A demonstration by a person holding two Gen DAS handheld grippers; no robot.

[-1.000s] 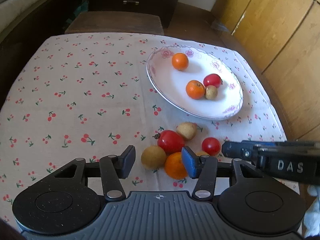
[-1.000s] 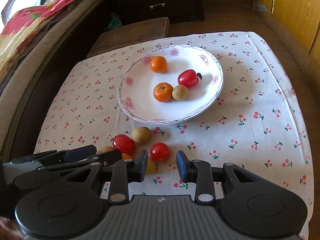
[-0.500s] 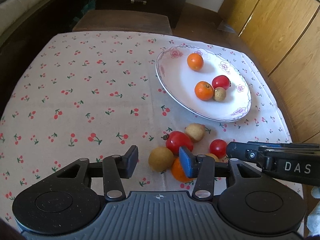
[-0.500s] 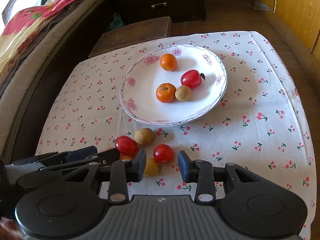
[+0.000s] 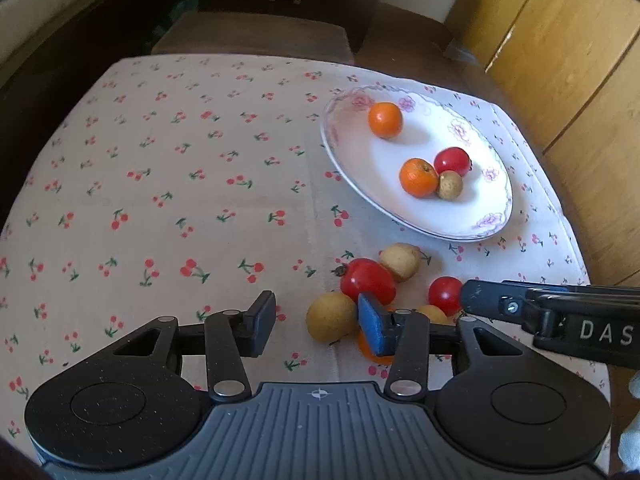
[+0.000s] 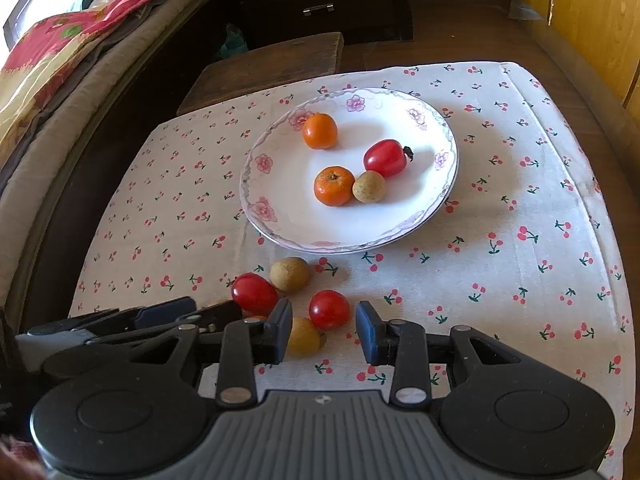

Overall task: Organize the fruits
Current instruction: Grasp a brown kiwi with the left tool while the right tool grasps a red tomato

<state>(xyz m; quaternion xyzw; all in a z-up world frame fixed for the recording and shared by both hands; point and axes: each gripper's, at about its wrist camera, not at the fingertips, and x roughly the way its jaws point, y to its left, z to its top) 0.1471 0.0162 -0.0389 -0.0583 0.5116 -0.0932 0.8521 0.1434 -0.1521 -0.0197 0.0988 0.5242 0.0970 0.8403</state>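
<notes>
- The left gripper [image 5: 316, 322] hangs above the cherry-print tablecloth [image 5: 180, 200], jaws spread and empty, a tan fruit [image 5: 330, 316] just inside its right pad.
- The right gripper [image 6: 324, 330] is likewise spread wide, holding nothing, with a small red tomato [image 6: 329, 309] framed between its fingers.
- Loose fruit clusters on the cloth near the floral plate [image 6: 436, 200], which holds two oranges, a tomato and a tan fruit.
</notes>
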